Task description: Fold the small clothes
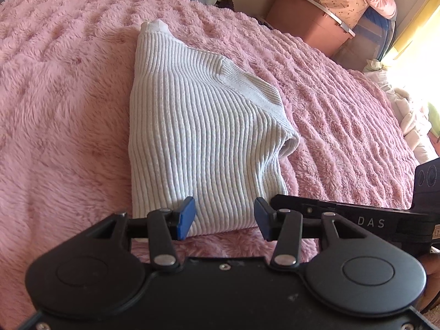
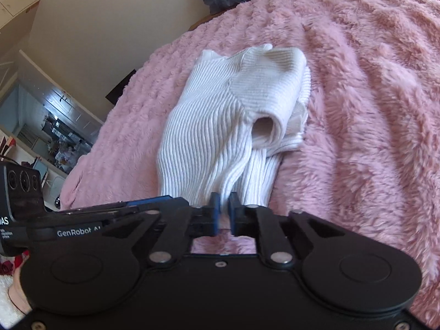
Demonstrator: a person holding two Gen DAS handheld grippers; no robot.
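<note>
A white ribbed knit sweater (image 1: 198, 126) lies partly folded on a pink fluffy bedspread (image 1: 63, 104), its sleeve cuff (image 2: 268, 126) doubled over the body and gaping open on one side. It looks soft, light and limp: any lifted part will likely sag and drag the layers beneath, and the pile of the bedspread may cling to the knit. The firmest places to take hold appear to be the hem and the stacked edges, where several layers can be pinched together rather than a single stretchy one.

The right gripper (image 2: 224, 211) has its blue fingers (image 2: 216, 210) drawn nearly together on the near hem of the sweater, with a thin bunch of ribbed cloth caught between them. The left gripper (image 1: 224, 217) stands wide apart and holds nothing; its fingers (image 1: 187, 216) straddle the near edge of the sweater, the cloth lying between and just beyond them without being pinched. The two grippers sit close beside each other at that same near edge.
</note>
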